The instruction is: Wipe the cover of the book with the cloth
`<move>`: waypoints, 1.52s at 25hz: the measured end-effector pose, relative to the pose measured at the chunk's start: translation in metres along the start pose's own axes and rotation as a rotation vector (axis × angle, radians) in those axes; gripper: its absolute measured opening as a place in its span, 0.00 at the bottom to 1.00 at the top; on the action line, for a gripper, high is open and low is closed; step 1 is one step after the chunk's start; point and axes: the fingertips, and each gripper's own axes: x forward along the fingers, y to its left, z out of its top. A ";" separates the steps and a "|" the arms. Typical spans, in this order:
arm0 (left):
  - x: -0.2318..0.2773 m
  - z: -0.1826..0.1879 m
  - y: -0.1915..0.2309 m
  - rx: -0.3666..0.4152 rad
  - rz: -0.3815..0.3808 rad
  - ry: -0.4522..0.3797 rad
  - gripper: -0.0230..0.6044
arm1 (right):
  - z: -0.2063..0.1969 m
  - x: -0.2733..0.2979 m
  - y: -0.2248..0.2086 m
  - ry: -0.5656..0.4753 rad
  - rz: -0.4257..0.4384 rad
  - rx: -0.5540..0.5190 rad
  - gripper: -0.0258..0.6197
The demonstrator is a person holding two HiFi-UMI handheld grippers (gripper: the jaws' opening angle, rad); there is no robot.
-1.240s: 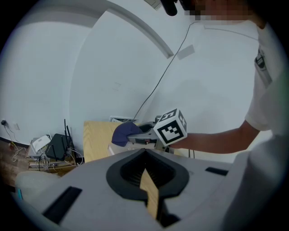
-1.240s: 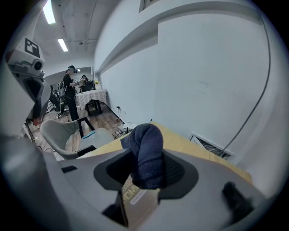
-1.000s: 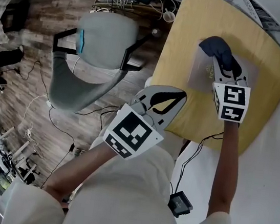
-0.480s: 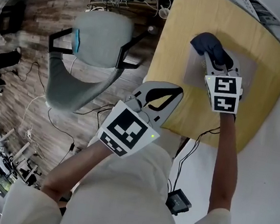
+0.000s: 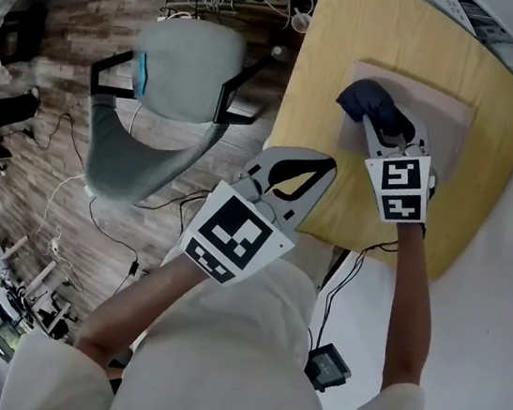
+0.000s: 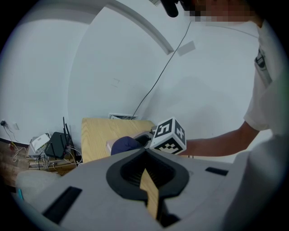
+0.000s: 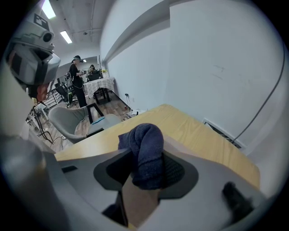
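Nearest the head camera is the person's white shirt point(image 5: 243, 368), and the dark print at its hem is cut off by the frame edge and cannot be read. Just to its right a small black box-shaped device point(image 5: 329, 370) lies on the white floor, with a thin black cable running up from it towards the table. The left gripper point(image 5: 331, 169) hovers over the near edge of the light yellow wooden table point(image 5: 332, 68). Its jaws are together at the tips and grip nothing; only a sliver of tabletop shows through the slit behind them in the left gripper view. The right gripper point(image 5: 382, 130) reaches further in, its jaws clamped on a bunched dark blue cloth point(image 5: 364, 99) that presses on the near left part of a flat pale pinkish-beige book point(image 5: 445, 112) lying on the table. The gripper and cloth hide much of the cover, and no title can be made out. Both grippers carry cubes with black-and-white square markers. Left of the table stands a grey padded chair with black armrests point(image 5: 175, 74) on a dark wood-plank floor point(image 5: 63, 30). Beyond the table's far corner sit tangled white cables and a black router point(image 6: 56, 144). The right gripper view shows people standing by a table deep in the room, too small to tell more.
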 end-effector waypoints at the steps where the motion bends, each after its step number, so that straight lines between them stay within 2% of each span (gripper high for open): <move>1: 0.000 0.000 0.000 0.001 0.000 0.000 0.05 | -0.003 -0.001 0.002 0.002 0.005 0.007 0.31; 8: 0.003 -0.001 0.003 0.004 0.001 0.003 0.05 | -0.022 -0.012 0.022 0.027 0.050 0.036 0.31; 15: 0.012 0.000 0.000 0.009 -0.009 0.008 0.05 | -0.041 -0.029 0.042 0.066 0.093 0.000 0.31; 19: 0.020 -0.002 -0.002 0.016 -0.018 0.015 0.05 | -0.052 -0.036 0.057 0.083 0.147 -0.008 0.31; 24: 0.032 -0.005 0.001 0.011 -0.020 0.019 0.05 | -0.048 -0.054 0.064 0.039 0.209 0.021 0.31; 27: 0.035 -0.004 -0.001 0.008 -0.025 0.019 0.05 | -0.035 -0.066 0.048 -0.009 0.180 0.058 0.31; 31: 0.037 -0.003 -0.001 0.009 -0.028 0.020 0.05 | -0.013 -0.068 0.006 -0.058 0.086 0.075 0.31; 38: 0.033 0.000 0.006 0.010 -0.015 0.019 0.05 | 0.011 -0.022 -0.068 -0.060 -0.043 0.075 0.31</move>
